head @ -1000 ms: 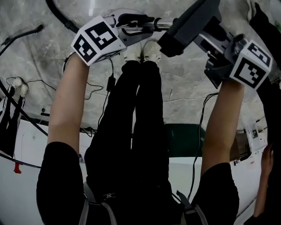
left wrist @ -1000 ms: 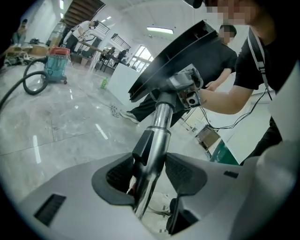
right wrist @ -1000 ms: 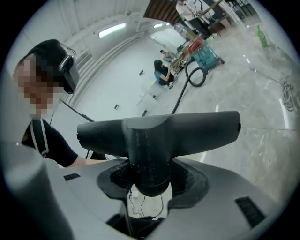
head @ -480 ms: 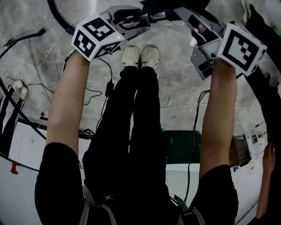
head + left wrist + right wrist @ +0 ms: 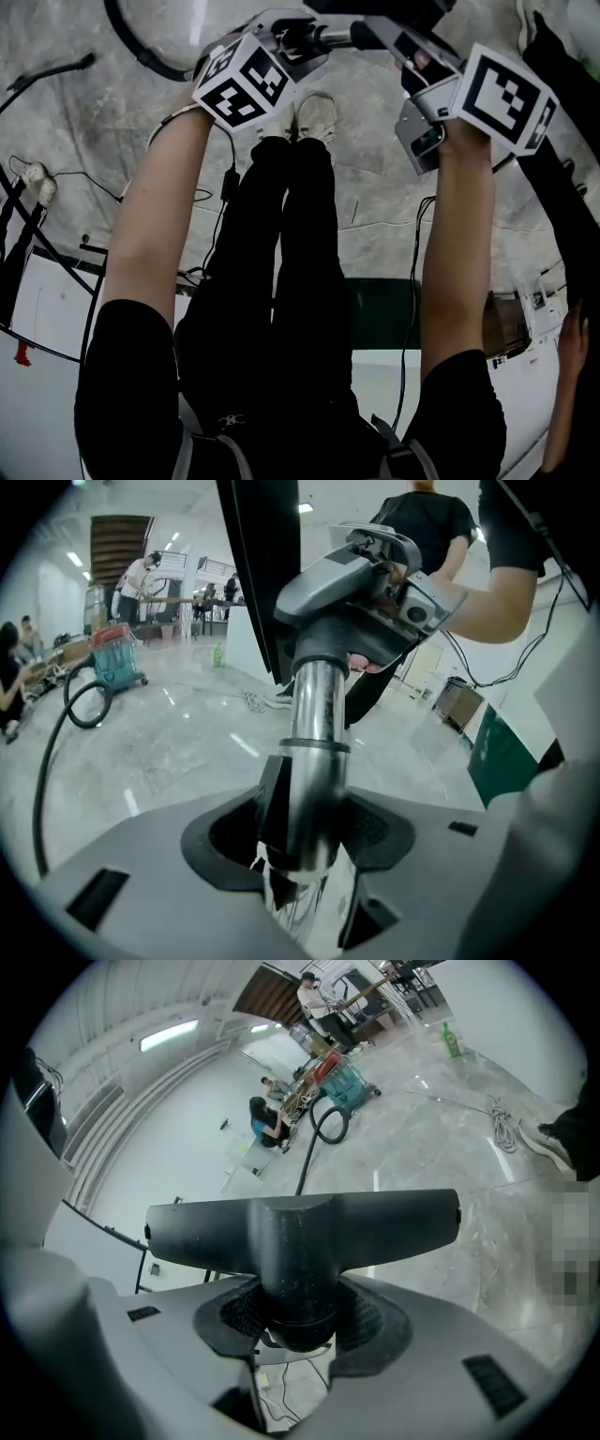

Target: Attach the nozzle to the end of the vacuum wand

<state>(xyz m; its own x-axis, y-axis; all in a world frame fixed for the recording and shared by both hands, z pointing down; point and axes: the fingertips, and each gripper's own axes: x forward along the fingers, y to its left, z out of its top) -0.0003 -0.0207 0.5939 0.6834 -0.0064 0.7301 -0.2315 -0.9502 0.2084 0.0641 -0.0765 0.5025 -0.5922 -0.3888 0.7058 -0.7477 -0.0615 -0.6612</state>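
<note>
In the left gripper view my left gripper (image 5: 305, 847) is shut on the silver vacuum wand (image 5: 314, 724). The tube runs away from the jaws to the dark nozzle (image 5: 261, 564), which the right gripper (image 5: 361, 569) holds at the wand's far end. Whether the two are seated together I cannot tell. The right gripper view shows my right gripper (image 5: 298, 1327) shut on the round neck of the black T-shaped nozzle (image 5: 300, 1227). In the head view both grippers are raised side by side, left gripper (image 5: 298, 39) and right gripper (image 5: 401, 42), with the wand (image 5: 330, 37) between them.
The person's black-clad legs and white shoes (image 5: 314, 111) stand below the grippers on a marble floor. A black hose (image 5: 141, 52) and thin cables (image 5: 33, 178) lie to the left. White table (image 5: 47, 314) and a green panel (image 5: 386, 305) are near. Another person's hand (image 5: 568, 345) shows at right.
The left gripper has swung right and rolled, closing toward the right one. The right gripper has turned, and the nozzle has moved up, mostly past the head view's top edge.
</note>
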